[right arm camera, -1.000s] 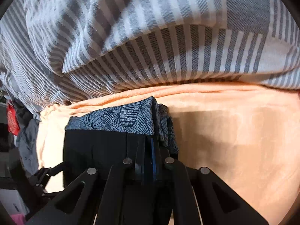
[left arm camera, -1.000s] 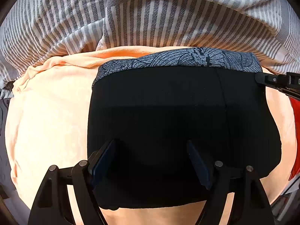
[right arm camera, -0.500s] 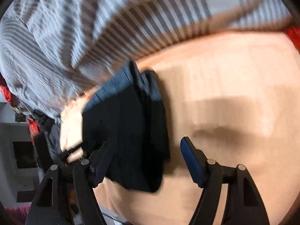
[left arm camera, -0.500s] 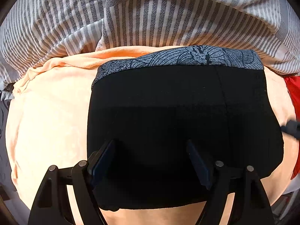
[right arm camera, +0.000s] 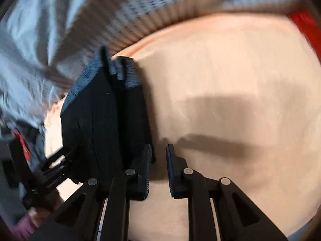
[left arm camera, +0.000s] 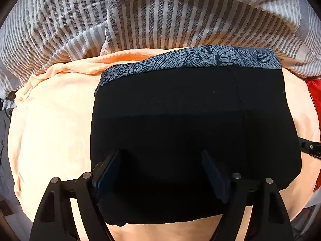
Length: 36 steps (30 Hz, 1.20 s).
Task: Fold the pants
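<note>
Your striped blanket fills the frame top; below it the peach sheet carries the folded pants at center. Your left gripper is spread wide over their near edge; your right gripper, slightly parted, holds nothing beside them.

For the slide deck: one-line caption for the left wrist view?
Open left hand-held gripper poised over folded black pants on a peach sheet.
</note>
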{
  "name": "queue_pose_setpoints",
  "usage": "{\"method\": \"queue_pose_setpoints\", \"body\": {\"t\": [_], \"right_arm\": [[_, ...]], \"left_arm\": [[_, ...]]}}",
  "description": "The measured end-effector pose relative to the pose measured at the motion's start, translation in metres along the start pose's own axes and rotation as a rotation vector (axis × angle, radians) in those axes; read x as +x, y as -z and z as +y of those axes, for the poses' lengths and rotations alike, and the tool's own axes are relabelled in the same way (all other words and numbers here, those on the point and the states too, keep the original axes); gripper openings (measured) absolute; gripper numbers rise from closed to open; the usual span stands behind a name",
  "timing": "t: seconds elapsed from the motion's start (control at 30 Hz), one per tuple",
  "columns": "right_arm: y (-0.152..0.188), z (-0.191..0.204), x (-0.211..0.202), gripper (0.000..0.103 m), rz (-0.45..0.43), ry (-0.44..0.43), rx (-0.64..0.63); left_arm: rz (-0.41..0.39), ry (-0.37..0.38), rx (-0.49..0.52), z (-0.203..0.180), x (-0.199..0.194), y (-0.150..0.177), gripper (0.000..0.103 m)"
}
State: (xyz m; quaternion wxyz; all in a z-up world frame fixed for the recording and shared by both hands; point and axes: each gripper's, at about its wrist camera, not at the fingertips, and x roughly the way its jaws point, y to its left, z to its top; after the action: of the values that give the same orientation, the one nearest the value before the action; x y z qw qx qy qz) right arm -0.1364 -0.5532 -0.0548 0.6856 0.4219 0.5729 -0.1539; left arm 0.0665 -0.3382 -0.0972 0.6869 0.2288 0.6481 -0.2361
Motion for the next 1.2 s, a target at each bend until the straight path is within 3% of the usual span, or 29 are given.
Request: {"method": "queue_pose_setpoints", "body": {"t": [0.13,0.3,0.53,0.73,0.87,1.0,1.2], "right_arm": [[0.015,0.0,-0.017,0.018,-0.034,-0.016,0.012],[0.021,0.037,-0.027,0.02,-0.083,-0.014,-0.086],[0.015,0.084,-0.014,0.032,-0.081,-0.016,-0.189],[0.018,0.083,0.016,0.035,-0.036,0.032,-0.171],[0.017,0.083,0.014,0.037,-0.038,0.028,-0.167],[0.019,0.084,0.01,0.047,-0.037,0.031,-0.164],[0.024,0.079,0.005,0.049,-0.022,0.039,-0.158]], "left_arm": [[-0.007,0.008,-0.007,0.005,0.004,0.0,0.091],[-0.007,0.012,-0.008,0.006,0.005,0.0,0.091],[0.008,0.035,-0.033,0.017,-0.001,0.0,0.091],[0.004,0.042,-0.038,0.023,0.002,0.002,0.091],[0.006,0.054,-0.042,0.029,0.002,0.002,0.091],[0.016,0.057,-0.046,0.034,0.0,0.003,0.091],[0.024,0.065,-0.042,0.044,-0.013,0.012,0.091]]}}
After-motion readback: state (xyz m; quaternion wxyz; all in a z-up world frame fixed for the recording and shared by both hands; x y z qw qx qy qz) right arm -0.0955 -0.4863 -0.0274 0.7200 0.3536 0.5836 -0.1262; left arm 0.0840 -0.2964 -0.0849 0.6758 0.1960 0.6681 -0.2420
